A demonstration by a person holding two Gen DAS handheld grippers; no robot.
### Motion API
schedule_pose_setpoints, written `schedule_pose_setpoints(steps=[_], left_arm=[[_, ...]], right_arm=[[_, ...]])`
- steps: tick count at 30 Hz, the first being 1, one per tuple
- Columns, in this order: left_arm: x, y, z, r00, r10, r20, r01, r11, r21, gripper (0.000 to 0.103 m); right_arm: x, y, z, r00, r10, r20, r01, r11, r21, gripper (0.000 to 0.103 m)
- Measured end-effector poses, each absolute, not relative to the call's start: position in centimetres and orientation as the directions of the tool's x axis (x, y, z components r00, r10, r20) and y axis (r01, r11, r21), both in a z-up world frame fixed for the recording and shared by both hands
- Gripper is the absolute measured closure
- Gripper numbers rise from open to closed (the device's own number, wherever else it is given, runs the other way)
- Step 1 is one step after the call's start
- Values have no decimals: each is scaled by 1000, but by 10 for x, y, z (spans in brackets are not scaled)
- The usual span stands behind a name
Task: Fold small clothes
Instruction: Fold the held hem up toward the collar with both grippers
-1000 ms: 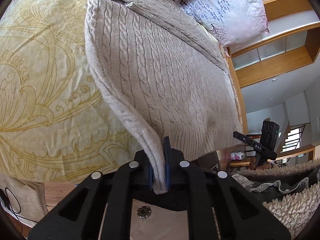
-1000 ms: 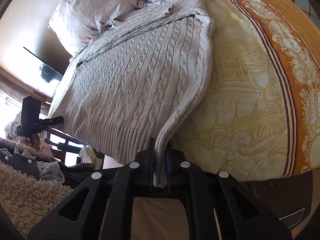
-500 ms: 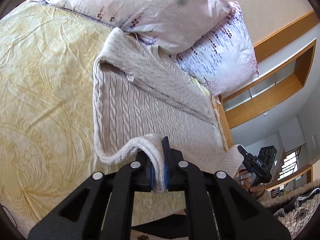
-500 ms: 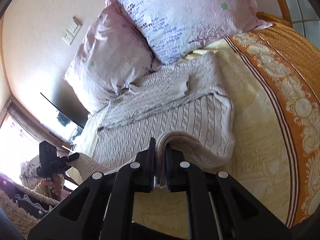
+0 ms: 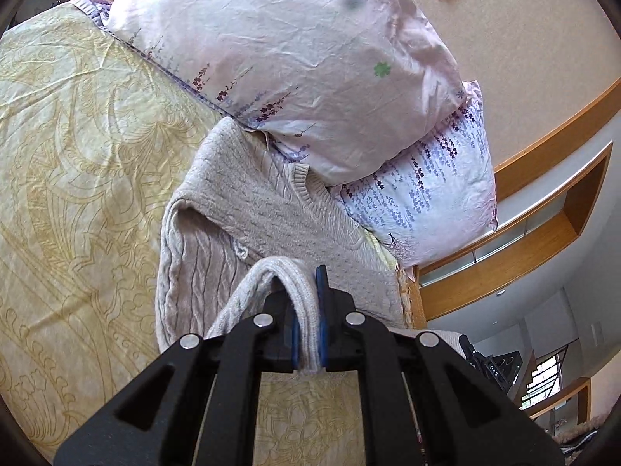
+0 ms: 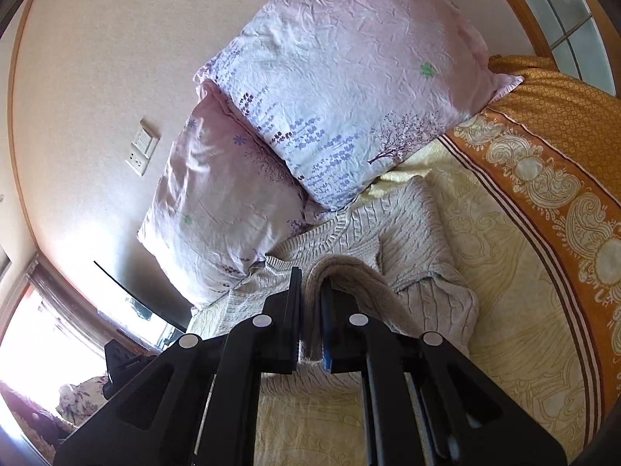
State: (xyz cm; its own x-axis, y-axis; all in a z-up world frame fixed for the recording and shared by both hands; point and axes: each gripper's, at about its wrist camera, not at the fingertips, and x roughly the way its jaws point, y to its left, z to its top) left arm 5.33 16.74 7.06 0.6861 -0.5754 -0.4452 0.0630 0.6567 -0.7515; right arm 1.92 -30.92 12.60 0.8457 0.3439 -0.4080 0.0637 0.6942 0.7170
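Between my left gripper's (image 5: 306, 310) clamped jaws, the beige cable-knit sweater's (image 5: 233, 209) ribbed hem arches toward ten o'clock. Its body lies on the yellow bedspread (image 5: 77, 155) at twelve, collar against the floral pillows (image 5: 291, 58). My right gripper (image 6: 310, 310) pinches the other corner alike.

Ahead of the tongs, two floral pillows (image 5: 295, 66) lean against a beige wall (image 6: 97, 58) bearing a switch plate (image 6: 142, 151). A yellow patterned bedspread (image 5: 73, 194) lies beneath them, its orange border (image 6: 559, 178) off to the right.
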Motion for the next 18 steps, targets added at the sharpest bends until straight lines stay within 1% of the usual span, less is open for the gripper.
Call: schedule_pose_setpoints(steps=[7,18], left_arm=[[73,168,79,707,-575,-412,81,645,-760,96],[133,162,96,728,-549,-411,92,672,-734,96]], right_arm=[[35,-317,130,861,337,-382,52,688,724,94],[95,-327,125,862,337,-379,36,704,709,94]])
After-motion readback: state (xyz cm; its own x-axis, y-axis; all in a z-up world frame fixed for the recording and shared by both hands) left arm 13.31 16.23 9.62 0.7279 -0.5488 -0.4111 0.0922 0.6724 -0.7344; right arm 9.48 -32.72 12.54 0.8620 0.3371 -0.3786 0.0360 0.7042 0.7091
